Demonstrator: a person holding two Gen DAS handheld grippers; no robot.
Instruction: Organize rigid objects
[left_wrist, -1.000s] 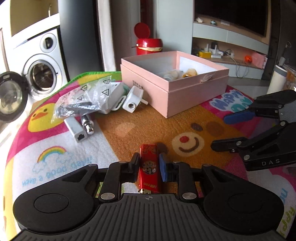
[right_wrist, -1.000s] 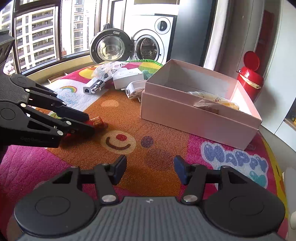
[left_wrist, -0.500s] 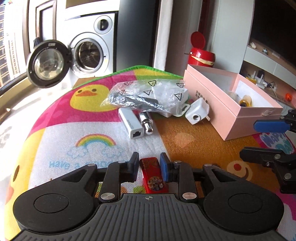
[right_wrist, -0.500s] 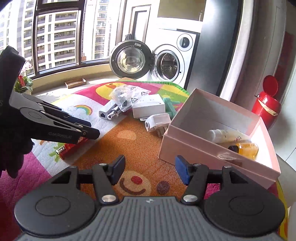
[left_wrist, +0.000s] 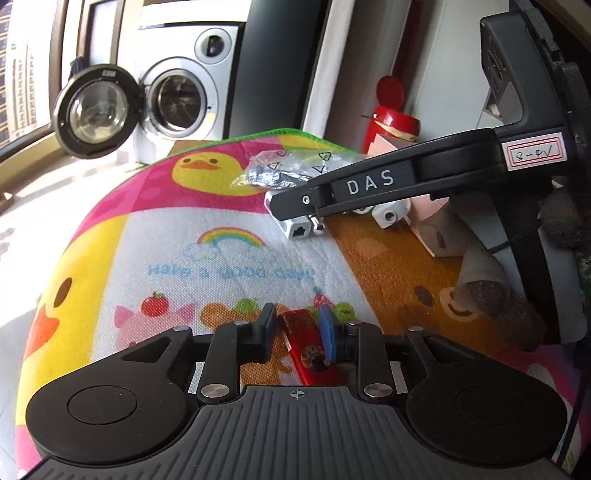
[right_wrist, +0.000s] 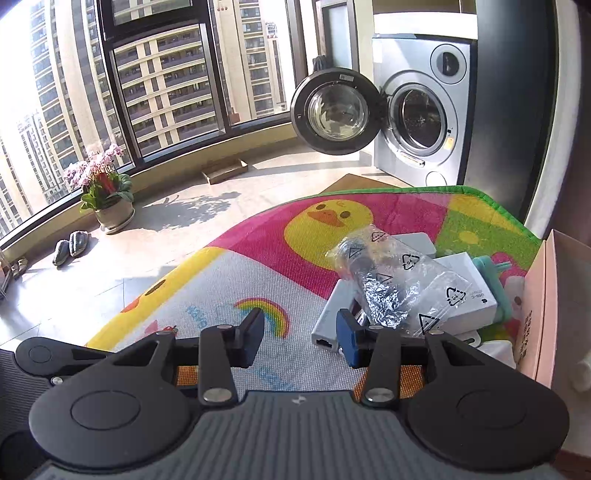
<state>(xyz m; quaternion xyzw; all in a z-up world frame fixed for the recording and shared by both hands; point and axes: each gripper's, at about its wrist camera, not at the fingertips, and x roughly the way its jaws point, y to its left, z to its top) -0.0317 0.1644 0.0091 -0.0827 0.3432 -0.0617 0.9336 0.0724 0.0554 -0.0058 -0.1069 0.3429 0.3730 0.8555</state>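
The left gripper (left_wrist: 298, 328) grips a red lighter (left_wrist: 308, 343) above the play mat (left_wrist: 155, 258). The right gripper (right_wrist: 301, 334), jaws wide apart and empty, hovers beside the white adapter (right_wrist: 327, 325) on the mat.

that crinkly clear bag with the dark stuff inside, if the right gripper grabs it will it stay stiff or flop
The clear plastic bag looks thin and wrinkled, so it would probably sag and crumple rather than hold its shape. The dark contents bunch toward one end, so it may hang unevenly. It is draped over the white box, so lifting it might nudge that box.
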